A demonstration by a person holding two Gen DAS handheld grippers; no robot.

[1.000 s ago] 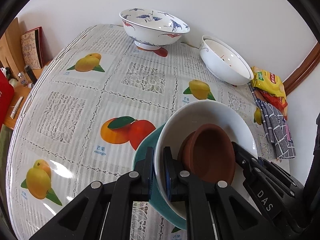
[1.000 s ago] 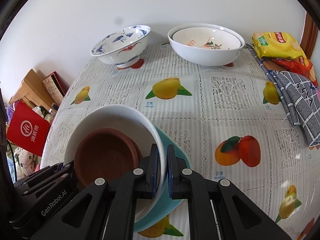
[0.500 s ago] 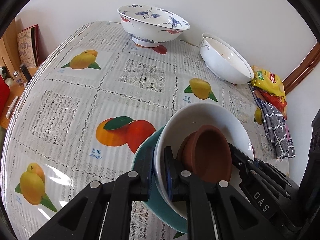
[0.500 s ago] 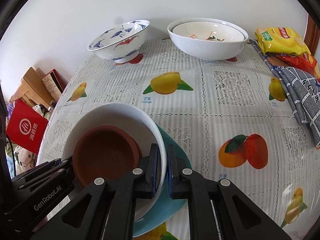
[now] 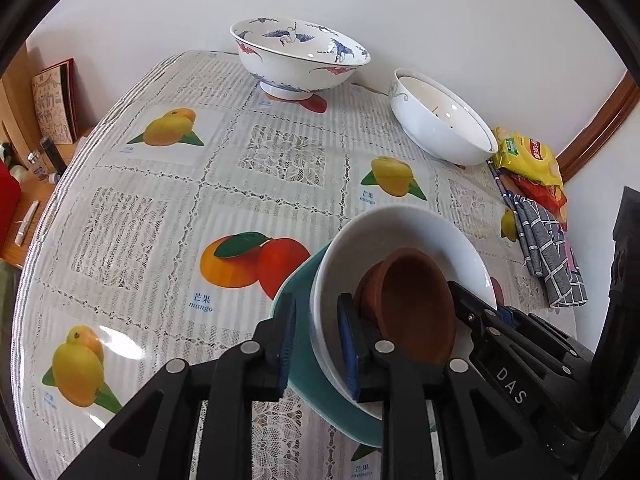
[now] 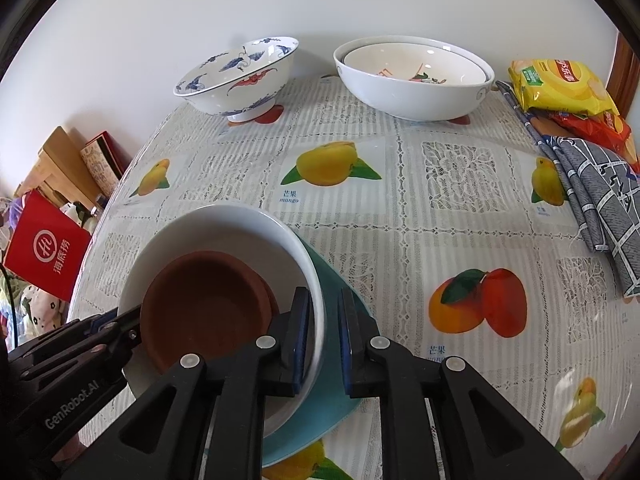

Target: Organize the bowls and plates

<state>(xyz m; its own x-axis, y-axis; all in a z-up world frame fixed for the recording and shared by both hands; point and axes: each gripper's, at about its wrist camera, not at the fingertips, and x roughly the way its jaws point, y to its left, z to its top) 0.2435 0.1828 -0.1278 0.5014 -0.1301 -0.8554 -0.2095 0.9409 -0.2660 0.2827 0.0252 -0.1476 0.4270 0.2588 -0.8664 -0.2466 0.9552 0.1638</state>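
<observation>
A stack stands on the fruit-print tablecloth: a teal plate (image 5: 304,368) at the bottom, a white bowl (image 5: 400,232) on it, and brown clay bowls (image 5: 412,312) nested inside. My left gripper (image 5: 316,344) straddles the near rims of the white bowl and teal plate. Its jaws are opening, with a gap beside the teal edge. From the opposite side my right gripper (image 6: 324,336) straddles the rims of the white bowl (image 6: 224,228) and teal plate (image 6: 332,392). Its jaws are opening too, less widely. The clay bowls (image 6: 208,312) sit untouched.
A blue-and-white crane bowl (image 5: 296,60) and two nested white bowls (image 6: 412,80) stand at the table's far side by the wall. Snack packets (image 6: 560,84) and a grey checked cloth (image 6: 596,192) lie at the right edge. A red bag (image 6: 44,252) sits beyond the left edge.
Both pairs of jaws have parted from the stack's rims, the left pair more widely. The stack stays where it was.
</observation>
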